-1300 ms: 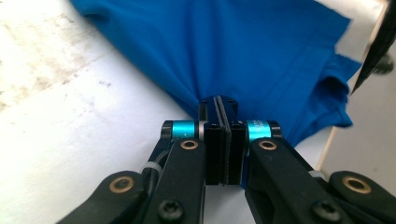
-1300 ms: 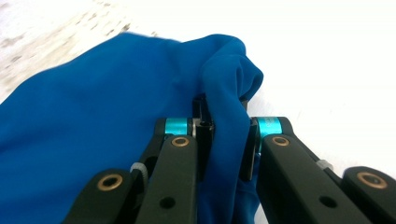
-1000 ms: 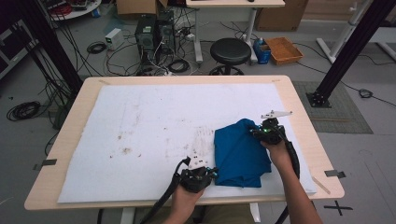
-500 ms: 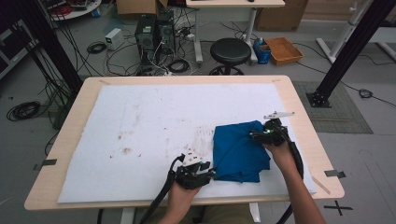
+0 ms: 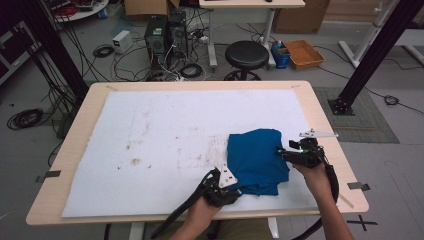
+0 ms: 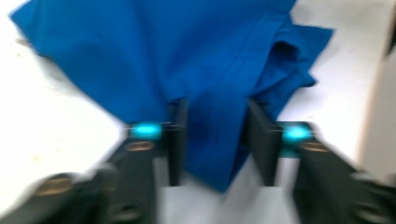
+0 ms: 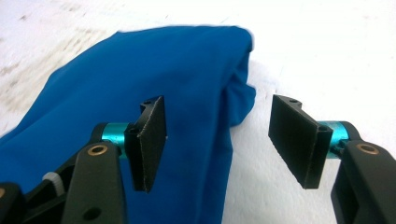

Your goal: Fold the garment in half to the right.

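A folded blue cloth (image 5: 257, 160) lies on the white mat (image 5: 150, 140), toward the near right of the table. My left gripper (image 5: 238, 190) sits at the cloth's near left corner. In the left gripper view, blurred, its jaws (image 6: 217, 105) have just been closing and stand open with a fold of the cloth (image 6: 154, 51) between them. My right gripper (image 5: 281, 151) is at the cloth's right edge. Its jaws (image 7: 217, 105) have just been opening and now stand wide apart, with the cloth's edge (image 7: 140, 60) lying below and between them.
The mat covers most of the wooden table (image 5: 330, 130). Brown stains (image 5: 134, 161) mark the mat's middle left. Beyond the far edge a black stool (image 5: 245, 52), computer towers (image 5: 165, 35) and cables stand on the floor. A black frame post (image 5: 372, 55) rises at the right.
My right gripper has drawn back to the right and nearer the front edge, with its jaws opened off the cloth. The cloth's raised right corner has settled flat. The left gripper shifted slightly right.
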### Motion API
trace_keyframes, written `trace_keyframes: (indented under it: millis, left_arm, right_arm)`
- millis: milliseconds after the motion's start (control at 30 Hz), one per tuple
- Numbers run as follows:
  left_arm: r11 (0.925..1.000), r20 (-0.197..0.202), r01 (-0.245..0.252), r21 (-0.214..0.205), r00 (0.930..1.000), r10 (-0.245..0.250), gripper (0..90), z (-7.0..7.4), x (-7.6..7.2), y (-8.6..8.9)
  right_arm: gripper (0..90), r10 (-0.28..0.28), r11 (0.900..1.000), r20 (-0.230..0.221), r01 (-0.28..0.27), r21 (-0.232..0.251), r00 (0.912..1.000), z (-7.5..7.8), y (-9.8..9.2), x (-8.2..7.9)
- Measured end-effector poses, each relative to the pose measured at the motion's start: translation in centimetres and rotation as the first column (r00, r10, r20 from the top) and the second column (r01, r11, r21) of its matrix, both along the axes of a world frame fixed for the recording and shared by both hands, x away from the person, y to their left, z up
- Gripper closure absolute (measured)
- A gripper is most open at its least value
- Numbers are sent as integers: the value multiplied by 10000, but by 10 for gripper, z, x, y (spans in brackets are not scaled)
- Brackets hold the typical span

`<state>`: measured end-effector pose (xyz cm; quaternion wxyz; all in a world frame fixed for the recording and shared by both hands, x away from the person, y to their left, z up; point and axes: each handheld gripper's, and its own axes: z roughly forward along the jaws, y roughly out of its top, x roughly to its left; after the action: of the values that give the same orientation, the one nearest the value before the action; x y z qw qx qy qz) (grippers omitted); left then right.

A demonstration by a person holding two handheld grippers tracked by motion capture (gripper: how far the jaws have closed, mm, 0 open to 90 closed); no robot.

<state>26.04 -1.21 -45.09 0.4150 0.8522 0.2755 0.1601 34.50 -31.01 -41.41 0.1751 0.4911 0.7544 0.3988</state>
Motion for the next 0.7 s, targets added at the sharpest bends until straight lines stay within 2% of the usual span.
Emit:
trace_keyframes:
  millis: [33, 100, 200, 233, 333, 367, 433, 500, 533, 567, 633, 700]
  left_arm:
    - [10000, 12, -87, 24, 10000, 87, 786, 0, 0, 1]
    - [9995, 27, -245, -198, 9997, 246, 840, 2, -1, 7]
    - [9985, 105, -161, -516, 9998, 166, 853, 7, -2, 18]
    - [9990, 144, -114, -443, 9998, 120, 847, 7, -2, 19]
    - [9994, 30, -15, -346, 10000, 16, 829, 6, -2, 25]
    - [9991, -66, -9, -420, 10000, 7, 826, 4, -3, 27]
    - [9988, -175, 121, -475, 9998, -130, 789, 3, -3, 30]
    - [9986, -229, 126, -508, 9996, -137, 743, 3, -4, 33]
    - [9986, -200, 25, -521, 9998, -36, 734, 4, -5, 35]
    - [9985, -200, -28, -551, 9998, 17, 732, 5, -5, 38]
    - [9963, -217, -288, -810, 9994, 271, 724, 8, -3, 46]
    - [9916, -242, -577, -1160, 9982, 553, 703, 13, -1, 56]
  right_arm:
    - [370, 47, 9999, -103, -48, -123, 9999, 0, 2, -2]
    - [370, 87, 9988, -182, -95, -490, 9998, -1, 2, -9]
    - [365, -63, 10000, -108, 63, -2, 9999, 0, -10, -19]
    - [360, -250, 9995, -6, 250, 207, 9997, 1, -16, -21]
    - [389, -468, 9986, 20, 468, 239, 9989, 6, -22, -26]
    - [442, -328, 9991, 8, 328, 278, 9995, 7, -22, -28]
    - [547, 428, 9981, -36, -426, 445, 9991, 6, -18, -34]
    - [632, 1392, 9893, -396, -1371, 503, 9895, 3, -7, -41]
    - [669, 1955, 9804, -706, -1931, 392, 9782, -2, 2, -45]
    - [670, 2209, 9752, -988, -2212, 85, 9703, -7, 10, -48]
    - [673, 2352, 9690, -1465, -2436, -423, 9609, -19, 22, -50]
    - [811, 2250, 9642, -1221, -2389, -1153, 9667, -22, 28, -55]
